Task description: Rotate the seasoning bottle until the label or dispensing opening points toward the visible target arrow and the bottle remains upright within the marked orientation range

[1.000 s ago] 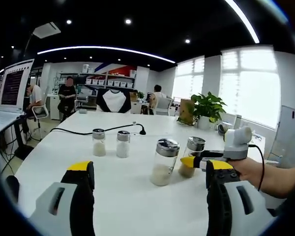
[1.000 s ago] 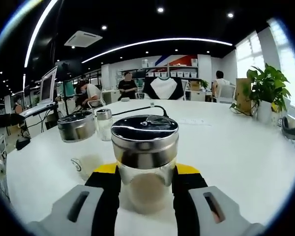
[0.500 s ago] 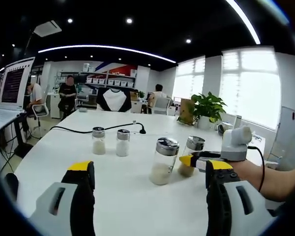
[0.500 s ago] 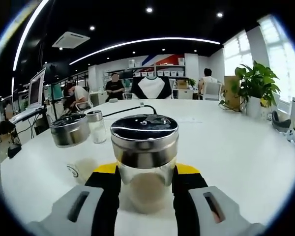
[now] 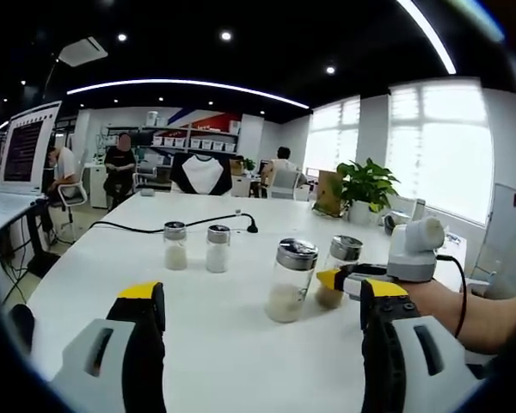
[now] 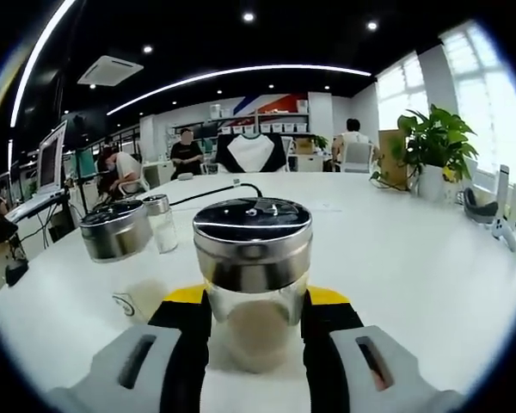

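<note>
My right gripper [image 6: 254,323] still clamps the seasoning bottle [image 6: 253,275] between its fingers, upright on the white worktop [image 6: 396,249]. My left gripper [image 5: 258,344] stays wide open, holding nothing. The neighbouring jar [image 6: 113,231] (steel lid) has drifted left in the right gripper view since before.

Four bottles are set upright on a table [image 5: 224,344]. Two small shakers [image 5: 175,245] stand side by side at the back left. Nearer and to the right stands a larger bottle [image 5: 290,280], with the seasoning bottle [image 5: 337,268] just beside it on the right, held between the right gripper [image 5: 354,280] jaws. A cable [image 5: 155,226] lies behind the shakers, and a potted plant [image 5: 363,189] is placed far right.
</note>
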A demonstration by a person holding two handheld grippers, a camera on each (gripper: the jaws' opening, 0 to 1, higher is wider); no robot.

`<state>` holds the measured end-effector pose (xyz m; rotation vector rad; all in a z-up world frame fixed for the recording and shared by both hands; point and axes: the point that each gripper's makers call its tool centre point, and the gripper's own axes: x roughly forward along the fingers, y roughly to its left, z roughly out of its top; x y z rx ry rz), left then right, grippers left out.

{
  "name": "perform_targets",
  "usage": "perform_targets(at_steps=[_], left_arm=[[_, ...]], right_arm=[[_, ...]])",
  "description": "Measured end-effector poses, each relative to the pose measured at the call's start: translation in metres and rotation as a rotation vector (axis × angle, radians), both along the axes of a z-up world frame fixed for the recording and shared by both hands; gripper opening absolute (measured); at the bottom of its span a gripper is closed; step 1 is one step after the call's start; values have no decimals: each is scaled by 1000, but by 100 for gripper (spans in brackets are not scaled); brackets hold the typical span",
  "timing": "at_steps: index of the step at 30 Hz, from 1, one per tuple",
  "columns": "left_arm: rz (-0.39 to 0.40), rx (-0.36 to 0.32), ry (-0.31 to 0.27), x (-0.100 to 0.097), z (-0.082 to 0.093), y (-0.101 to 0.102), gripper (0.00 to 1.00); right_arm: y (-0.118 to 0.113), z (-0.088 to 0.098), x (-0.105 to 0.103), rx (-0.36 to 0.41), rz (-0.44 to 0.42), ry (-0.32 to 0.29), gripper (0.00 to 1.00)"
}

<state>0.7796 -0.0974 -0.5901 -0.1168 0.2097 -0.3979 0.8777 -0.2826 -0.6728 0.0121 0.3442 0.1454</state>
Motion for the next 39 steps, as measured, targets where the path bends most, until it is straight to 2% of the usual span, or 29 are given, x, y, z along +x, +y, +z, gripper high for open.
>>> perform_targets(at_steps=[9,14,17,19,23,27,30,33,36,39], left_arm=[[3,-1,5,-1,-1,1,99],[-1,-7,13,-1,-3,0,99],[-4,-7,12,-1,-3,-1,99],[-3,-6,13,-1,-4,-1,99],[-4,-6,15,-1,-4,-1,99],[-8,-5,12,-1,-2,-3,99],[-8,-4,14,-1,-2,-3,99],[-9,-1,15,-1,-2,-3,99],[-11,0,17,-1,-2,-4,99],[-11,0,15,-1,-1,-3,99]], right_arm=[[0,-1,-1,-19,18,4,40],[0,-3,-4,3,21,20,41],[0,-2,-7,0,30,16,44],[0,3,-8,-21,48,-12,47],[-1,5,-11,-11,61,-8,49],[3,5,-15,-82,131,-7,54],[3,7,-20,-59,159,7,54],[4,13,-25,-79,209,10,57],[8,18,-27,6,255,32,59],[9,22,-29,-5,311,32,60]])
